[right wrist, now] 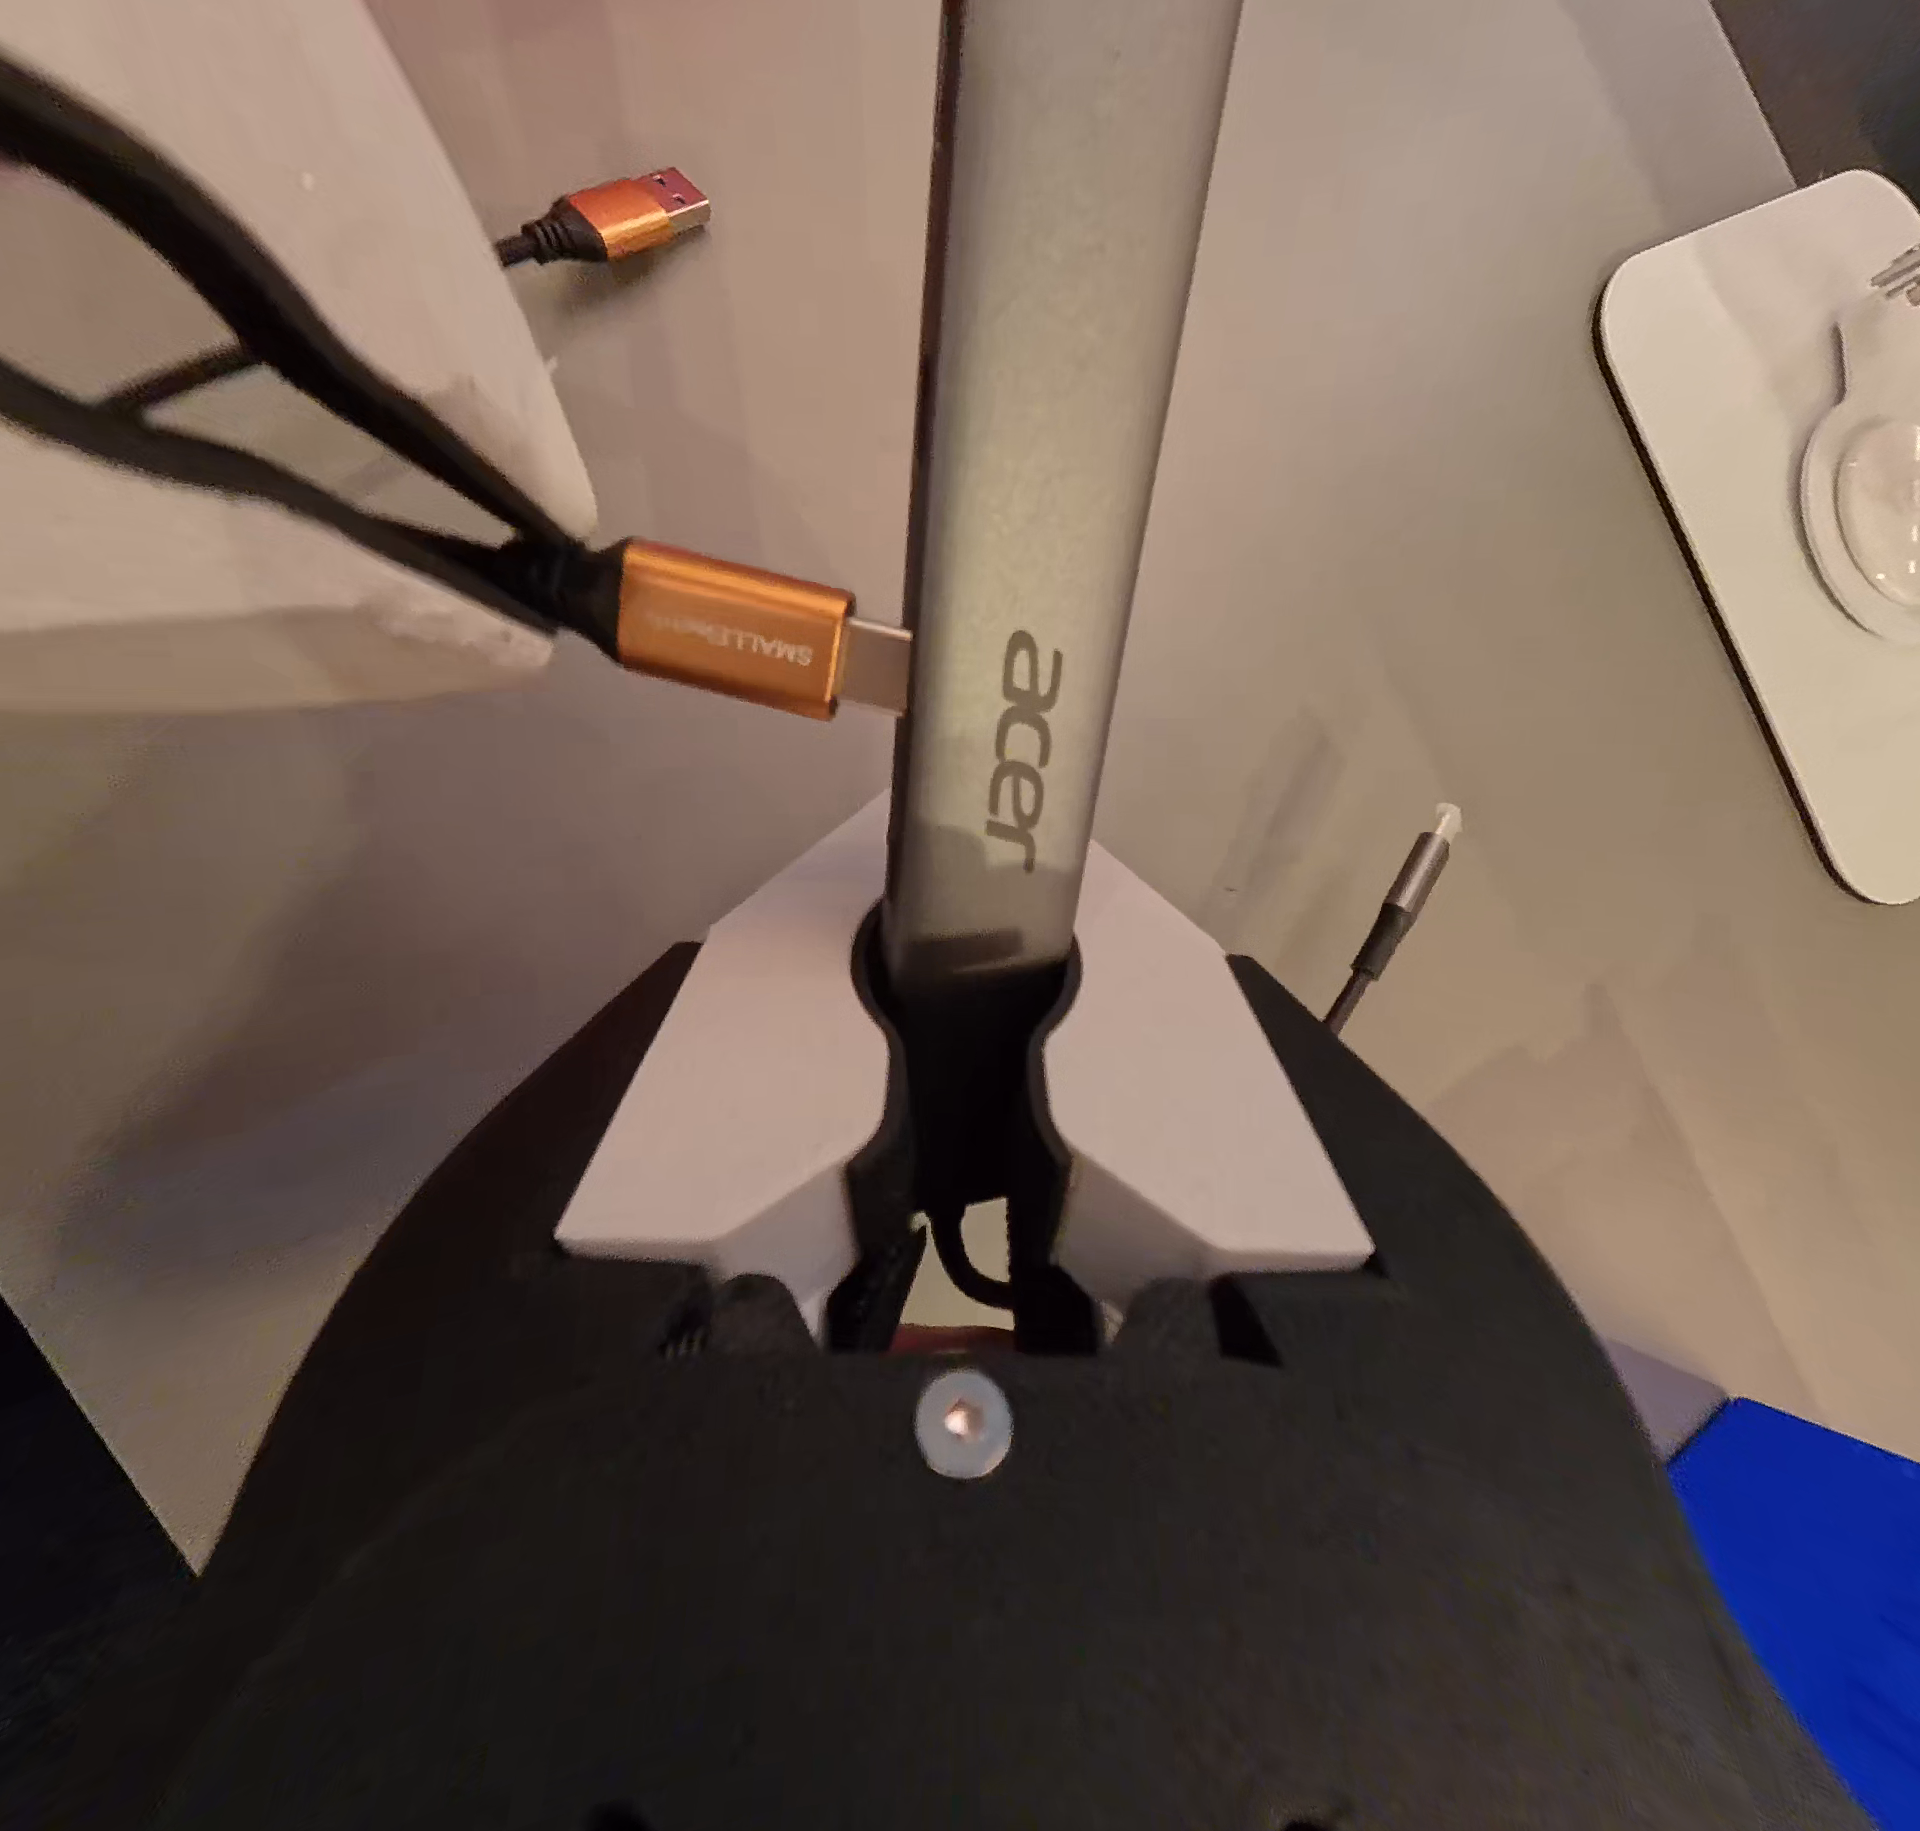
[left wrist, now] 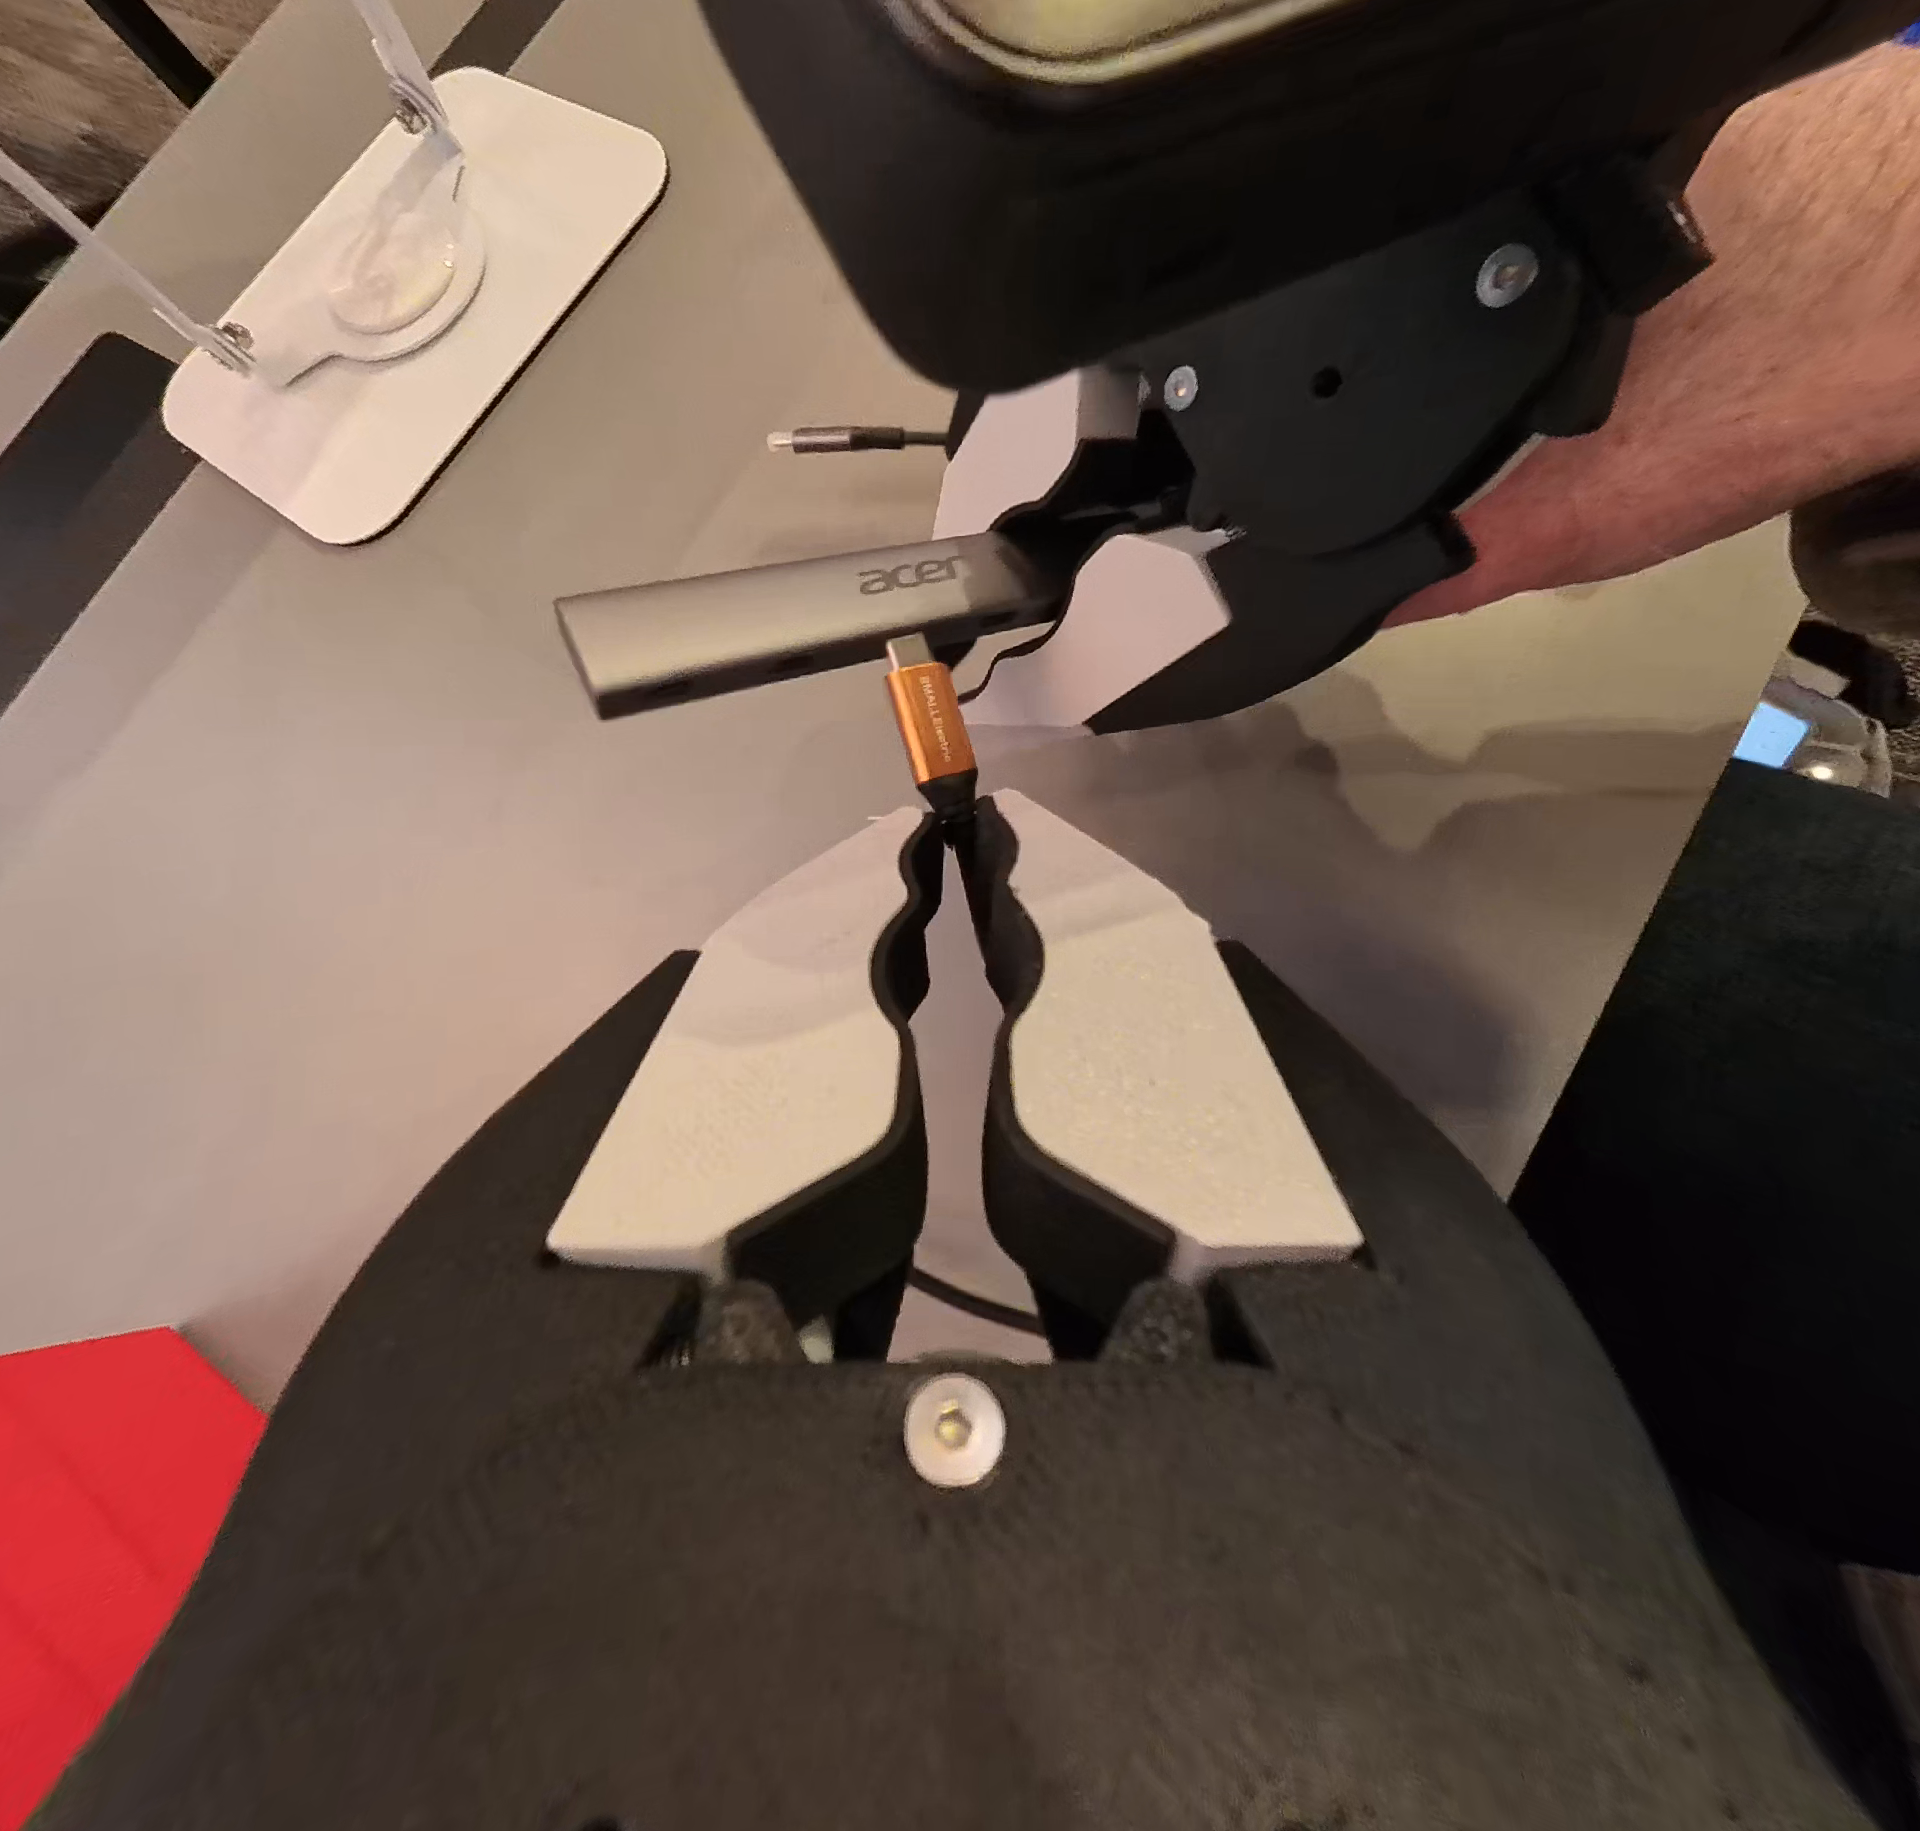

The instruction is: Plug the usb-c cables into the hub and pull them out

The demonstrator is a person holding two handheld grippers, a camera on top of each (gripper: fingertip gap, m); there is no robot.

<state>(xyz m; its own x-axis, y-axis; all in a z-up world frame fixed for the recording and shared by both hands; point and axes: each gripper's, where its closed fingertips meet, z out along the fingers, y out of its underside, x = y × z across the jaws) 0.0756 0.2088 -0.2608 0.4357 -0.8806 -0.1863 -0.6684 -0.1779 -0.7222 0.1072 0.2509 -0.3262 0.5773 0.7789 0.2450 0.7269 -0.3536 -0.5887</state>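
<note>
A slim grey hub [left wrist: 769, 618] is held above the table by one end in my right gripper [left wrist: 1039, 555], which is shut on it. In the right wrist view the hub [right wrist: 1070, 431] runs straight away from that gripper [right wrist: 966, 960]. My left gripper [left wrist: 951, 831] is shut on the black cord just behind an orange usb-c plug [left wrist: 930, 732]. The plug's metal tip sits at a port on the hub's side; it also shows in the right wrist view [right wrist: 727, 643]. How deep the tip sits in the port is unclear.
A second grey cable plug [left wrist: 831, 441] lies on the grey table [left wrist: 364, 846] beyond the hub; it also shows in the right wrist view [right wrist: 1403, 898]. An orange usb-a plug [right wrist: 634, 218] lies there too. A white stand base [left wrist: 416, 306] is at the far left. A person's hand [left wrist: 1662, 451] holds the right gripper.
</note>
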